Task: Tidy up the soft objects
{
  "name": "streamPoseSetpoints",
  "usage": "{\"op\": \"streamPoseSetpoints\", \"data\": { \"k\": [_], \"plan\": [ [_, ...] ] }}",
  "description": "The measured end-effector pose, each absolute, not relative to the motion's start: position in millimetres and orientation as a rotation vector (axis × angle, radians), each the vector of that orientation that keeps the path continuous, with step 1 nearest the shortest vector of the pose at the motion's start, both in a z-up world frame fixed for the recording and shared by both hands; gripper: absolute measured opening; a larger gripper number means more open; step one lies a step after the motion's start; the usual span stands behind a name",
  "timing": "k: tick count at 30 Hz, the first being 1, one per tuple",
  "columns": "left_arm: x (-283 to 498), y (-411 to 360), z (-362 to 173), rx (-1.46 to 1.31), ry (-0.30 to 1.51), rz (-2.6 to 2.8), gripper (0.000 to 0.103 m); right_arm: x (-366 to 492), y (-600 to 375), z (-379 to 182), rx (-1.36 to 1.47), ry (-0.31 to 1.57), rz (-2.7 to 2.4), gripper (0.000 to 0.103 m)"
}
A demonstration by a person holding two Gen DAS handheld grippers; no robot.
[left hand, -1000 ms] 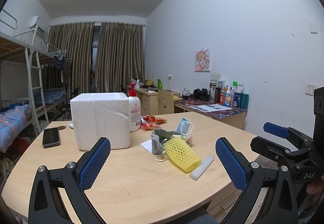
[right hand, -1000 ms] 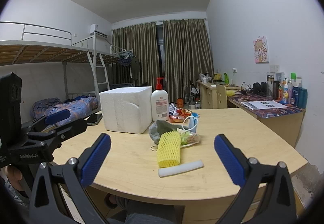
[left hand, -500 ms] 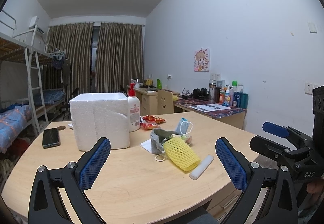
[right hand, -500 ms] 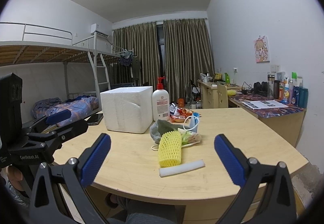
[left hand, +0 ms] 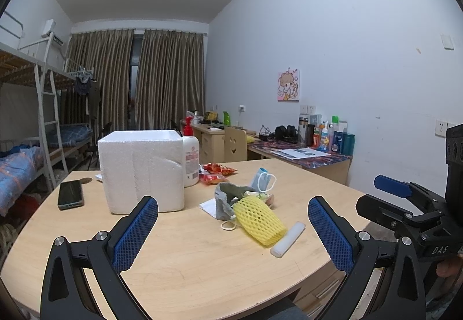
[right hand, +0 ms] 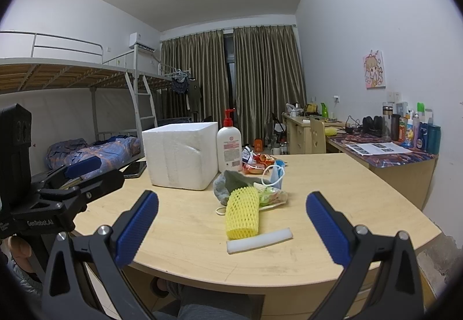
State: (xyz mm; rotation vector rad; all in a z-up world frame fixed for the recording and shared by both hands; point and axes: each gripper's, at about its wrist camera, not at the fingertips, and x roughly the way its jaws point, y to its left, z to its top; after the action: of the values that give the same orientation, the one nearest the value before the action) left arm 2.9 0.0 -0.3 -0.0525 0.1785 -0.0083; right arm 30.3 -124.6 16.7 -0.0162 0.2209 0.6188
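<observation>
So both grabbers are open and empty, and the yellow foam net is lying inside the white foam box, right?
Not quite. The yellow foam net lies on the table, in front of the white foam box, as the right wrist view shows. Both grabbers, left and right, are open and empty.

Yellow foam net sleeve [right hand: 242, 212] on its side beside white foam stick [right hand: 259, 240]; grey sock [right hand: 224, 186] crumpled behind

each black hand-held gripper [left hand: 233, 228] carries blue textured pads [left hand: 136, 233] and silver screws.
</observation>
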Motion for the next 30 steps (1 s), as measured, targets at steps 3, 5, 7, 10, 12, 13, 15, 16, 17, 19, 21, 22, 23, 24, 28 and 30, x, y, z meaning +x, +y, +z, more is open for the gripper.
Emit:
{"op": "streamPoseSetpoints", "data": {
  "k": [3, 5, 7, 10, 12, 13, 15, 16, 17, 19, 21, 22, 23, 24, 28, 30],
  "plan": [
    [6.6, 3.7, -1.1, -0.058, 0.184, -0.013, 0.103, 33.5, -123.2, 16.4, -0.017, 0.229, 0.621, 0.103],
    [9.9, 4.8, -1.3, -0.059, 0.188, -0.019, 0.103, 36.0, -122.2, 16.3, -0.017, 0.234, 0.621, 0.103],
    [12.9, 5.7, -1.2, -0.059, 0.189, -0.025, 0.103, 38.1, -121.6, 16.0, -0.016, 0.236, 0.62, 0.103],
    [17.9, 7.3, -0.4, -0.062, 0.197, -0.039, 0.103, 41.9, -121.2, 16.1, -0.007, 0.244, 0.626, 0.103],
    [21.5, 7.8, -0.1, -0.064, 0.202, -0.048, 0.103, 44.8, -119.9, 15.7, -0.006, 0.252, 0.627, 0.103],
    [23.5, 7.9, -0.2, -0.065, 0.205, -0.052, 0.103, 46.6, -119.2, 15.2, -0.007, 0.258, 0.627, 0.103],
    [27.2, 9.7, 0.0, -0.069, 0.211, -0.058, 0.103, 50.4, -118.0, 14.2, -0.004, 0.27, 0.631, 0.103],
    [29.9, 10.6, 0.0, -0.068, 0.215, -0.058, 0.103, 50.8, -117.1, 14.0, -0.005, 0.271, 0.631, 0.103],
    [32.7, 11.4, 0.0, -0.066, 0.221, -0.053, 0.103, 52.3, -116.8, 13.6, -0.004, 0.275, 0.633, 0.103],
    [36.9, 15.0, -0.4, -0.07, 0.234, -0.053, 0.103, 55.9, -116.6, 13.2, 0.005, 0.284, 0.638, 0.103],
    [43.3, 19.6, -1.2, -0.087, 0.252, -0.065, 0.103, 61.0, -116.9, 12.6, 0.012, 0.294, 0.635, 0.103],
    [47.6, 19.4, -2.3, -0.089, 0.257, -0.068, 0.103, 63.6, -116.5, 12.4, 0.013, 0.3, 0.634, 0.103],
    [49.8, 20.3, -2.6, -0.091, 0.263, -0.069, 0.103, 66.2, -116.2, 11.6, 0.014, 0.308, 0.63, 0.103],
    [53.0, 20.4, -3.4, -0.087, 0.27, -0.067, 0.103, 69.3, -115.6, 10.4, 0.012, 0.316, 0.624, 0.103],
    [66.4, 18.7, -6.5, -0.074, 0.29, -0.073, 0.103, 79.1, -114.2, 5.6, 0.004, 0.341, 0.603, 0.103],
    [73.6, 19.4, -8.1, -0.079, 0.303, -0.086, 0.103, 83.2, -113.8, 3.2, 0.002, 0.348, 0.601, 0.103]
  ]
}}
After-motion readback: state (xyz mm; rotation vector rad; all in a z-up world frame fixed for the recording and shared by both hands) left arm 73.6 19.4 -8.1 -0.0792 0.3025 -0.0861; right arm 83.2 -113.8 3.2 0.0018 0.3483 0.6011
